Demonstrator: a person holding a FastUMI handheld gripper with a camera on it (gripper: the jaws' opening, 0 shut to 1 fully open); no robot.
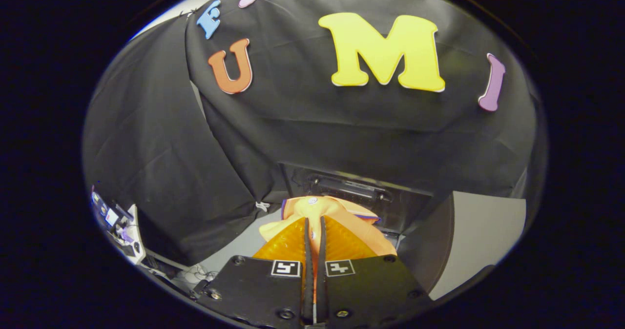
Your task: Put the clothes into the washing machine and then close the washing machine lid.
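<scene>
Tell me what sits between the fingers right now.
In the gripper view, the orange garment is pinched between the nearly closed fingers, bunching just ahead of them.

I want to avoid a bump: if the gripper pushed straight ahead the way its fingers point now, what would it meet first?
Probably the dark washing machine beyond the fingers, though depth is unclear. The gripper is shut on the orange garment.
</scene>
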